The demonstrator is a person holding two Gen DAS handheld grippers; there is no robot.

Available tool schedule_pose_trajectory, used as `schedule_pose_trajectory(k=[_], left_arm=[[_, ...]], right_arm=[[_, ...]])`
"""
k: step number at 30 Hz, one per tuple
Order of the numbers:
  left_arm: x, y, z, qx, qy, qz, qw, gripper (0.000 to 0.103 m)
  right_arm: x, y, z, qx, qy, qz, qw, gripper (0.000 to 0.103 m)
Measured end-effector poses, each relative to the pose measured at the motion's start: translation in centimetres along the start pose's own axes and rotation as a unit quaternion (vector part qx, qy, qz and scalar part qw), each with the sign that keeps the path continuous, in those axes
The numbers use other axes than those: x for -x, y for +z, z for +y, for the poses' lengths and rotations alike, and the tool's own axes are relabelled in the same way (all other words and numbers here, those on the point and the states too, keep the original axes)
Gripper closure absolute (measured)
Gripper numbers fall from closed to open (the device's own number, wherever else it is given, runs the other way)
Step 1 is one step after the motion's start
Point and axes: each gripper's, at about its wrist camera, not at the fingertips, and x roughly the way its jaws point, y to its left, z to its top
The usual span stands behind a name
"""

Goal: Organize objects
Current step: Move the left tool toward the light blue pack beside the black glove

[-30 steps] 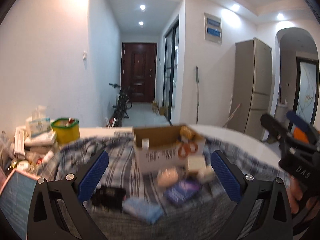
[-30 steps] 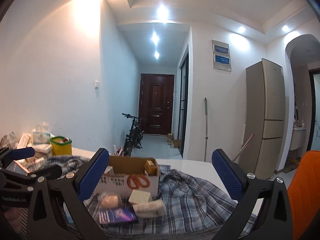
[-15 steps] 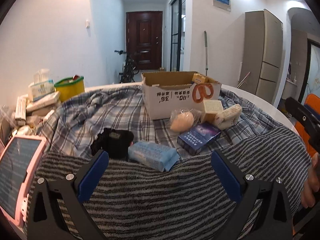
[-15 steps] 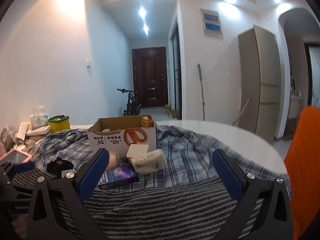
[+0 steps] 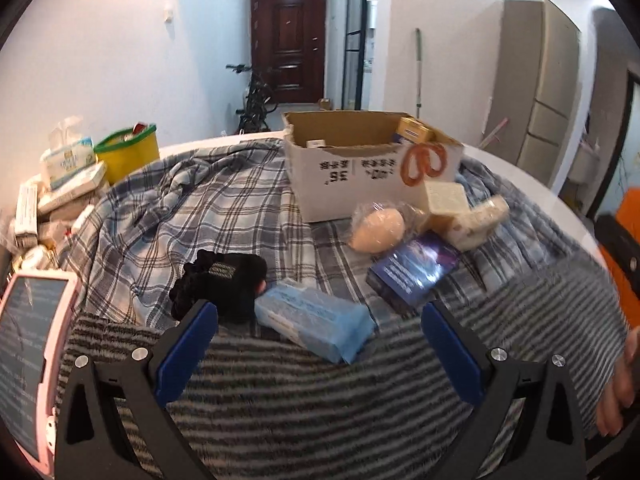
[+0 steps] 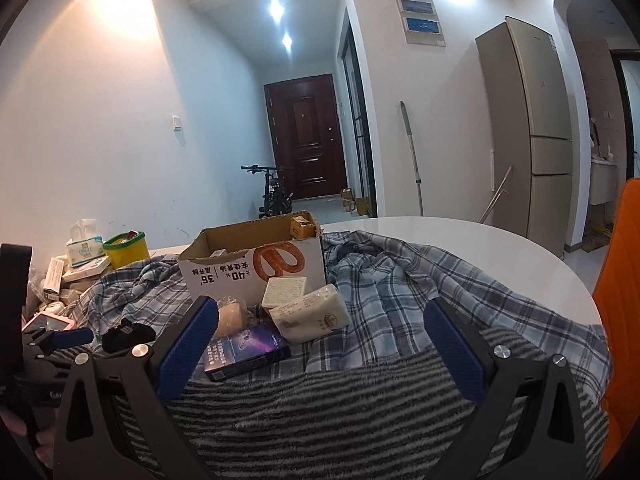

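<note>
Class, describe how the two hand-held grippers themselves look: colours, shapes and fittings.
Both match. The left hand-held gripper and the right hand-held gripper have black triangular frames with cut-out holes, silver round bolts, and two fingers faced with textured blue pads. No cables show. No sleeve is visible.

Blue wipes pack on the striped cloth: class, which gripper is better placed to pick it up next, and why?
Probably the left. The left gripper is open with the blue wipes pack almost between its fingers. In the right wrist view the right gripper is open too, but the pack is not visible there.
</note>
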Motion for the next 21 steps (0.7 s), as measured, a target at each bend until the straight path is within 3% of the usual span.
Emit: schedule_pose_trajectory(k=[5, 7, 9, 13, 17, 21], left_arm=[[-1.2, 0.6, 1.0, 0.034, 0.002, -0.018, 0.9993, 0.000], [-2.4, 0.3, 1.1, 0.032, -0.012, -0.002, 0.9994, 0.000], [-3.4, 0.3, 1.9, 0.050, -0.043, 0.023, 0.9976, 0.000], [-4.0, 0.1, 3.6, 0.091, -0.057, 0.036, 0.9936, 0.000], [-4.2, 0.0, 2.7, 0.073, -0.041, 0.043, 0.9956, 0.000], [-4.0, 0.0, 3.1, 0.078, -0.065, 0.039, 0.9940, 0.000]], right_arm=[[-2.0, 1.3, 0.9, 0.012, 0.014, -0.003, 1.000, 0.000], [-3.2, 1.0, 1.3, 0.016, 0.014, 0.004, 1.000, 0.000], [-4.5, 0.2, 1.5, 0.020, 0.013, 0.022, 0.999, 0.000], [-6.5, -0.7, 0.6, -0.007, 0.035, 0.076, 0.996, 0.000], [-7.4, -1.2, -0.6, -0.043, 0.035, 0.099, 0.994, 0.000], [-7.5, -1.2, -0.3, -0.035, 0.029, 0.102, 0.994, 0.000]])
